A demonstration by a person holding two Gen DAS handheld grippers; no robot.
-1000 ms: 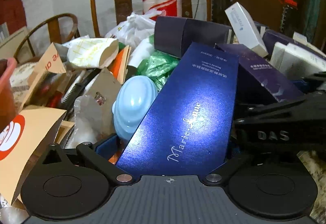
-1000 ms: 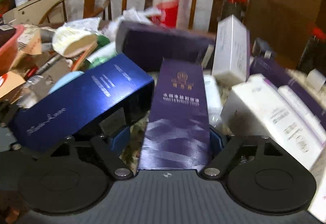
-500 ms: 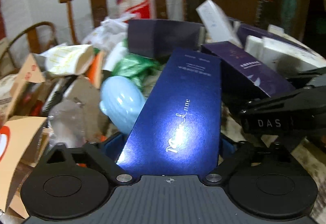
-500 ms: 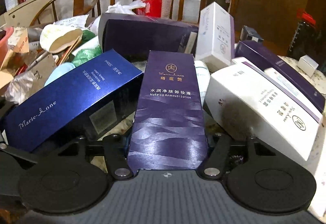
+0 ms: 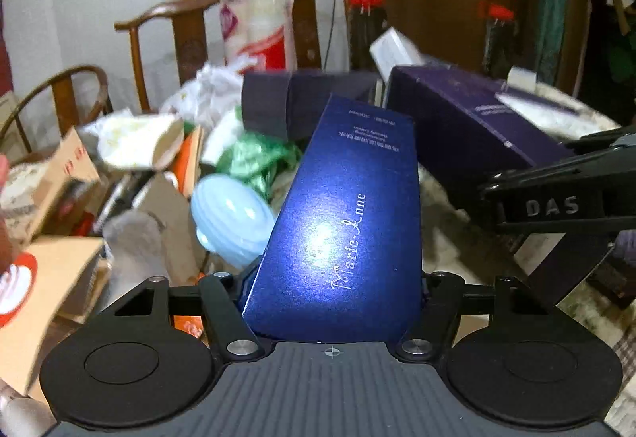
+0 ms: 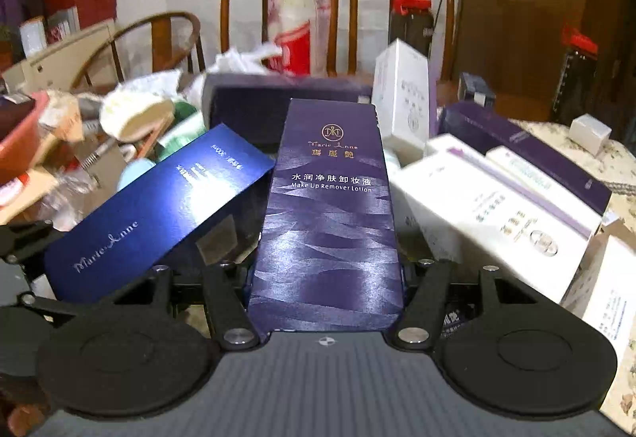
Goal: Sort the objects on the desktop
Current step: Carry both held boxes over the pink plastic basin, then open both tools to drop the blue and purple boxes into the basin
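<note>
Cartons of one cosmetics brand, one in each tool. The blue carton (image 5: 346, 222) sat lengthwise in the left tool (image 5: 332, 302), whose fingers were closed against its two long sides at the near end; the far end rose clear of the clutter on the desk (image 5: 449, 222). The purple carton (image 6: 328, 218), lettered as make-up remover lotion, was clamped the same way in the right tool (image 6: 326, 298). In the right wrist view the blue carton (image 6: 159, 214) lay just left of the purple one, angled toward it, their far corners near or touching; which could not be told. White cartons (image 6: 489, 206) were grouped toward the right side of the desk, with further purple boxes (image 6: 524, 150) behind them. Loose rubbish, a pale blue ribbed object (image 5: 230, 222) and torn cardboard (image 5: 51, 286) filled the left side. Judged from this layout, the step in hand was the carrying of both cartons toward the boxed goods on the right. Good execution would call for level cartons, a firm hold near the ends and separation between the two loads, since a long carton held at one end levers easily. Each carton should be placed parallel to its neighbours, with its base seated before release.
</note>
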